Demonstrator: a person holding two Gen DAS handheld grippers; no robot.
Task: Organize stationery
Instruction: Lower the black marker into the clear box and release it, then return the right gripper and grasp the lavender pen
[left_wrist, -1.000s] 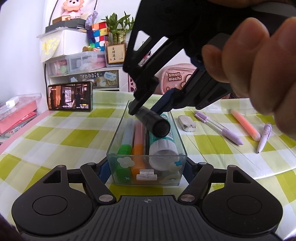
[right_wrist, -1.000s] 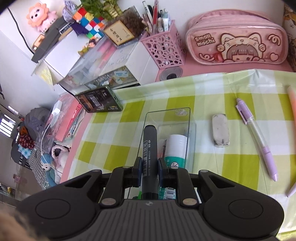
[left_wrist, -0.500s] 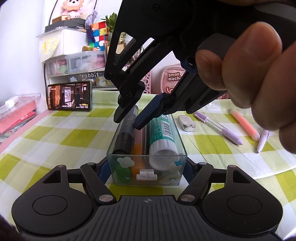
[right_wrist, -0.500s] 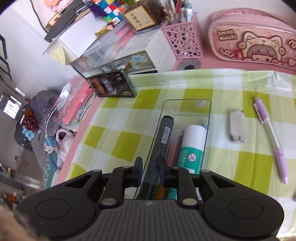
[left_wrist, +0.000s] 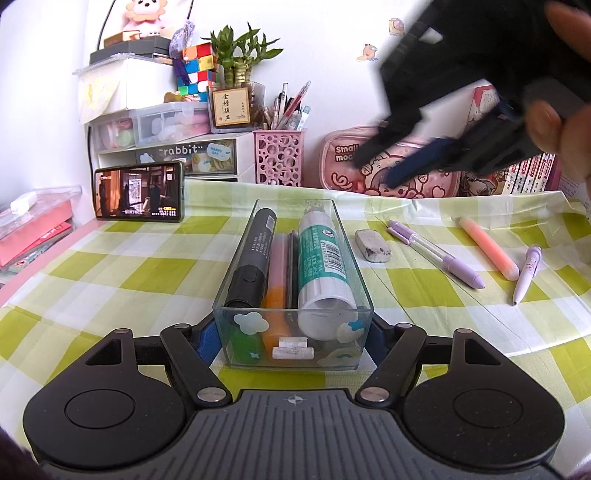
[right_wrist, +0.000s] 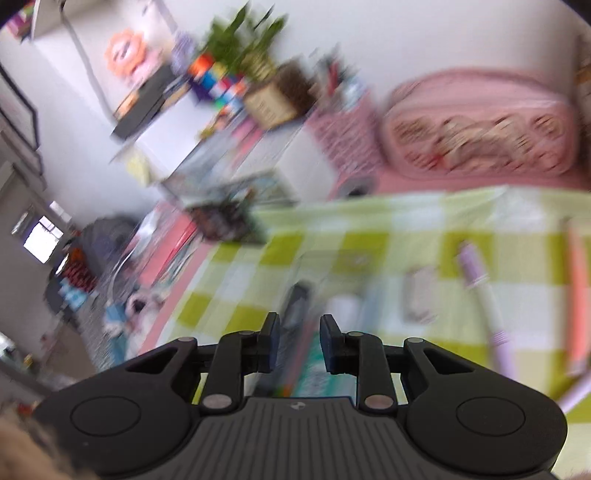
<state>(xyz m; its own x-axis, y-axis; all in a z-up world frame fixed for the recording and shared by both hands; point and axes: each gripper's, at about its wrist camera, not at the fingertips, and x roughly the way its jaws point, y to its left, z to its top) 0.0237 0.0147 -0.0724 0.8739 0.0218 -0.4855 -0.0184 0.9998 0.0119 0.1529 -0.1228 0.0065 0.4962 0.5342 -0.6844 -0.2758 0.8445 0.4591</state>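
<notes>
A clear plastic box (left_wrist: 291, 334) sits on the checked cloth, held between my left gripper's (left_wrist: 291, 343) blue pads at its near end. Inside lie a black marker (left_wrist: 253, 258), orange and pink pens (left_wrist: 277, 269) and a green-and-white glue stick (left_wrist: 322, 258). My right gripper (right_wrist: 298, 341) is open and empty, raised above the table at the upper right of the left wrist view (left_wrist: 417, 162). Its own view is blurred. A grey eraser (left_wrist: 372, 240), purple pen (left_wrist: 436, 253), pink highlighter (left_wrist: 487, 248) and small purple pen (left_wrist: 526, 273) lie right of the box.
A phone (left_wrist: 138, 192) stands at the back left. A pink mesh pen cup (left_wrist: 279, 158), drawer units (left_wrist: 162, 147) and a pink pencil case (left_wrist: 391, 173) line the back edge. Pink boxes (left_wrist: 33, 225) lie at the far left.
My right gripper laid the black marker into the left side of the box, opened, and pulled up and away to the right. My left gripper has kept hold of the box.
</notes>
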